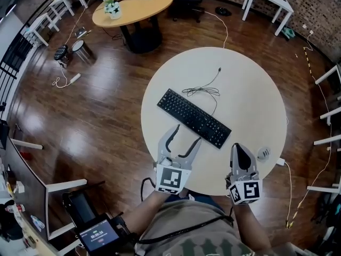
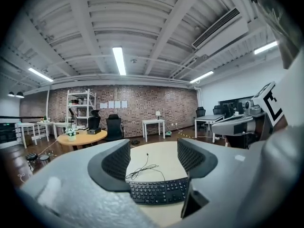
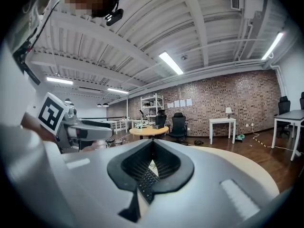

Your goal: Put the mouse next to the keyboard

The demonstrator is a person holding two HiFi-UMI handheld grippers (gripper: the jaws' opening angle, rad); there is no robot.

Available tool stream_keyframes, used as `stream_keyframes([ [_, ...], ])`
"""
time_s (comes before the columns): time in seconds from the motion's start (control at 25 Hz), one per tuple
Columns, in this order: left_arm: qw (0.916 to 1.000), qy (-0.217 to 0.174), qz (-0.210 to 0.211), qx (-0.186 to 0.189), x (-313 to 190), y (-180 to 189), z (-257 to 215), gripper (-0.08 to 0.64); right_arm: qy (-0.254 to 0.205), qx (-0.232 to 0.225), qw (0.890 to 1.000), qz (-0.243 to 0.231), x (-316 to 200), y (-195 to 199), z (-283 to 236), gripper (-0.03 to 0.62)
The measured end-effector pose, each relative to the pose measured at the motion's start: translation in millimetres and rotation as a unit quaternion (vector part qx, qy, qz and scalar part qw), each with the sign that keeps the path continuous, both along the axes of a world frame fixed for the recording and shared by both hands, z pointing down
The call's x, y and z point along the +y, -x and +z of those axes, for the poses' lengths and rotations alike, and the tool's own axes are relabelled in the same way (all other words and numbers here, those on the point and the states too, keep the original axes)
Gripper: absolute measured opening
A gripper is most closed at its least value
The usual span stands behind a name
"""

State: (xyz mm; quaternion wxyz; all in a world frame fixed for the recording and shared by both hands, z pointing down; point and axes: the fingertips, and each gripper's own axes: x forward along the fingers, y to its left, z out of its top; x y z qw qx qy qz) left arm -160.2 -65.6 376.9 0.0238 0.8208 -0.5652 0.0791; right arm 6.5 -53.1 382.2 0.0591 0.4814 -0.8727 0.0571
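A round white table (image 1: 250, 100) fills the middle of the head view, with the black keyboard (image 1: 194, 118) lying slantwise at its centre and its loose cable (image 1: 205, 89) curled just above it in the frame. The left gripper (image 1: 187, 133) sits at the lower centre, just below the keyboard's left half, its jaws spread wide with nothing between them (its own view shows only the keyboard (image 2: 159, 191) and cable (image 2: 140, 170) beyond the gap). The right gripper (image 1: 240, 149) is at the lower right with its jaw tips together and holding nothing. A small pale thing that looks like the mouse (image 1: 262, 153) lies just right of it, near the table's right edge, apart from the keyboard.
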Motion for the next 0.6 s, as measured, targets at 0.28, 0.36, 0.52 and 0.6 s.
stream_keyframes([
  [0.28, 0.9976, -0.063, -0.020, 0.022, 5, 21, -32, 0.313, -0.024, -0.001, 0.999, 0.028, -6, -1, -21, 0.005],
  [0.36, 0.9971, -0.066, -0.029, 0.028, 7, 28, -35, 0.313, -0.028, 0.000, 0.999, 0.035, -8, 0, -23, 0.005],
  [0.52, 0.9958, -0.077, -0.033, 0.036, 11, 38, -39, 0.313, -0.038, 0.010, 0.999, 0.034, -5, 12, -24, 0.005],
  [0.6, 0.9953, -0.088, -0.024, 0.033, 15, 39, -40, 0.313, -0.053, 0.029, 0.998, 0.028, -3, 19, -26, 0.005],
])
